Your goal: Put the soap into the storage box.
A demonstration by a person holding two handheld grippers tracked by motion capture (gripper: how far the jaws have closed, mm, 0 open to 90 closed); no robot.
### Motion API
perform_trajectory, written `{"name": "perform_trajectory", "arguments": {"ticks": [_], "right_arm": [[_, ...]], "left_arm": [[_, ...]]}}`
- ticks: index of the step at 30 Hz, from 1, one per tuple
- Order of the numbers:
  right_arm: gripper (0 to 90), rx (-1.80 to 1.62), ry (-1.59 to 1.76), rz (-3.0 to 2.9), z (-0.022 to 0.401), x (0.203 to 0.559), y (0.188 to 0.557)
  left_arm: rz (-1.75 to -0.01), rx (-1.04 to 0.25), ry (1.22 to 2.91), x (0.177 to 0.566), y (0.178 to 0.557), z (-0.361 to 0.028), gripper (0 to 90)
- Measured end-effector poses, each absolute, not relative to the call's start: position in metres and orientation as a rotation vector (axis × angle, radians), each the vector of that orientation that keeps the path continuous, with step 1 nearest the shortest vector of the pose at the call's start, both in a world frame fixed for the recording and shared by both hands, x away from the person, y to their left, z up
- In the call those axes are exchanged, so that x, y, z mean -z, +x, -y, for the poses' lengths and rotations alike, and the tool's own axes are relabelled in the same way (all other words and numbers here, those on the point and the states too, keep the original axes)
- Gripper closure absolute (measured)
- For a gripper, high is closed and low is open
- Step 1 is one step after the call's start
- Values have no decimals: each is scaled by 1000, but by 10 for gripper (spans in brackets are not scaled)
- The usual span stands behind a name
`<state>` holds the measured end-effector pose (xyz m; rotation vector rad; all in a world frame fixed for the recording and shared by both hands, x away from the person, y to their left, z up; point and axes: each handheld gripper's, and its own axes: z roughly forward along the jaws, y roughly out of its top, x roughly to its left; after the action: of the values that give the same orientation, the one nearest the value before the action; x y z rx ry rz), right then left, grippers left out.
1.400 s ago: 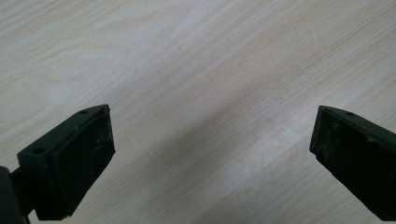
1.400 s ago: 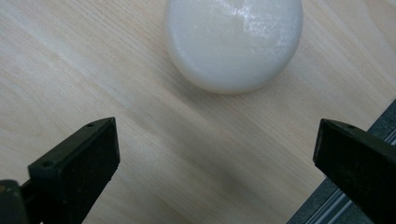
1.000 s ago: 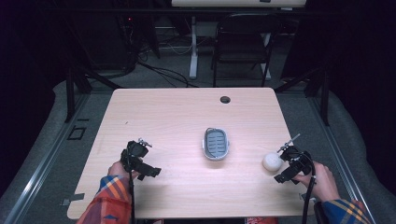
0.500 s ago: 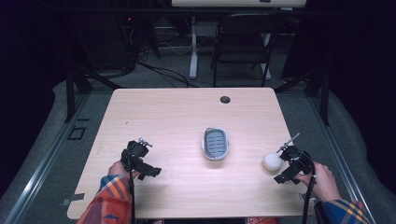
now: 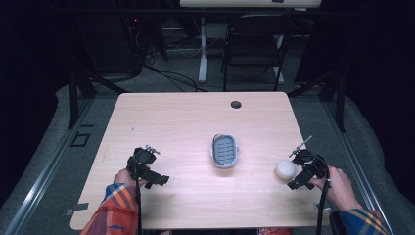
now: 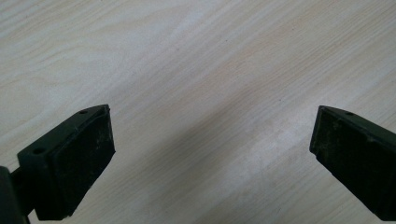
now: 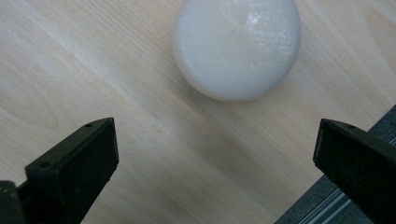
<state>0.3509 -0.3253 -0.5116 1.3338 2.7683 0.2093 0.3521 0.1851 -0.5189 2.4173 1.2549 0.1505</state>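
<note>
Dark room all around, with a black folding chair [image 5: 253, 41] and loose cables on the grey floor sitting at 12 o'clock behind the pale wood-grain table [image 5: 171, 122]. No readable writing anywhere. A small grey oval tray with a ribbed insert [image 5: 225, 151] is sitting mid-table. The left gripper [image 5: 147, 169] is hovering at 8 o'clock, jaws spread wide over bare wood. The right gripper [image 5: 304, 171] is gaping too at 4 o'clock, just beside a white round soap-like puck [image 5: 285, 169] near the table's edge.

Quick count on my table [image 5: 171, 122]: one white round soap [image 5: 285, 169], one grey slotted soap dish [image 5: 225, 151] left of it, one cable hole [image 5: 236, 104] beyond the dish, plus my two grippers.
</note>
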Motion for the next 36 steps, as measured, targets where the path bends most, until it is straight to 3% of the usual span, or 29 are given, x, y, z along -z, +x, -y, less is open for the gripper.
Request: {"name": "perform_trajectory", "arguments": {"ticks": [17,21,24,26,32,33,34,36], "right_arm": [[0,-141,1303,-2785,320,502,372],[0,-260,1384,-2721,318,509,373],[0,-57,1263,-2824,318,499,383],[0,-242,1379,-2735,316,509,379],[0,-51,1267,-2842,310,502,396],[0,-316,1435,-2702,306,516,388],[0,-126,1333,-2803,307,509,396],[0,-71,1306,-2833,305,509,400]], "left_arm": [[-1254,-147,2421,519,352,-185,0],[-1252,-146,2421,519,353,-185,0],[-1250,-151,2420,519,353,-185,0],[-1247,-149,2425,519,353,-184,0],[-1249,-151,2421,519,353,-184,0],[-1248,-150,2419,519,353,-185,0],[-1249,-149,2419,519,353,-185,0],[-1250,-148,2417,519,353,-185,0]]}}
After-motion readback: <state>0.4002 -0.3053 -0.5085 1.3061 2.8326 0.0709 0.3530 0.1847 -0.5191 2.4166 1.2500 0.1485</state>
